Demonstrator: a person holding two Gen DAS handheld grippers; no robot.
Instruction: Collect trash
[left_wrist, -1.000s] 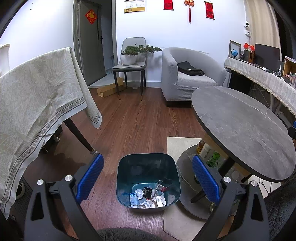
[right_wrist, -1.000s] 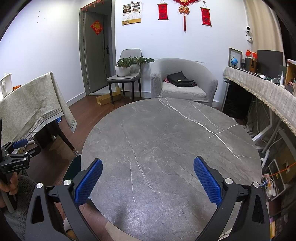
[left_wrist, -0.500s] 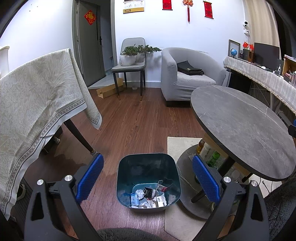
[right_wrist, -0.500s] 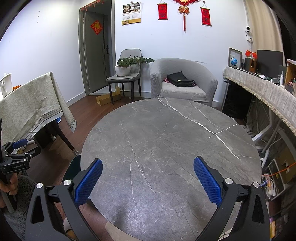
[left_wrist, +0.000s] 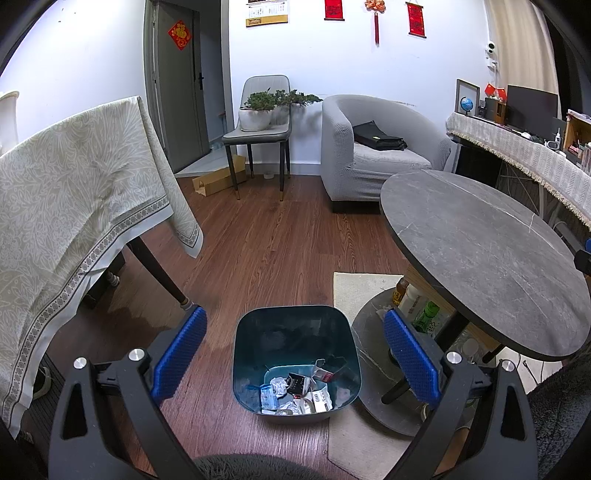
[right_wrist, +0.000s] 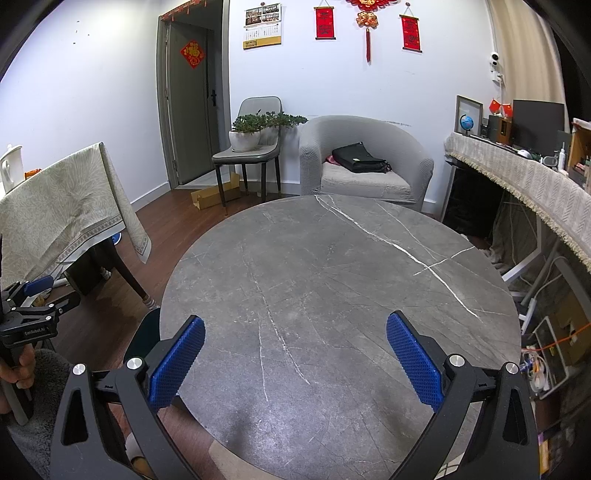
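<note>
Left wrist view: left gripper (left_wrist: 293, 345) spread wide, empty, above teal bin (left_wrist: 295, 332) at lower centre.
Bin contents: crumpled wrappers, small cartons (left_wrist: 295, 391) heaped on the bottom.
Floor: brown wood planks (left_wrist: 273, 243); pale rug (left_wrist: 358, 291) right of bin.
Right wrist view: right gripper (right_wrist: 295, 358) spread wide, empty, over round grey marble table (right_wrist: 332, 277), white-veined.
</note>
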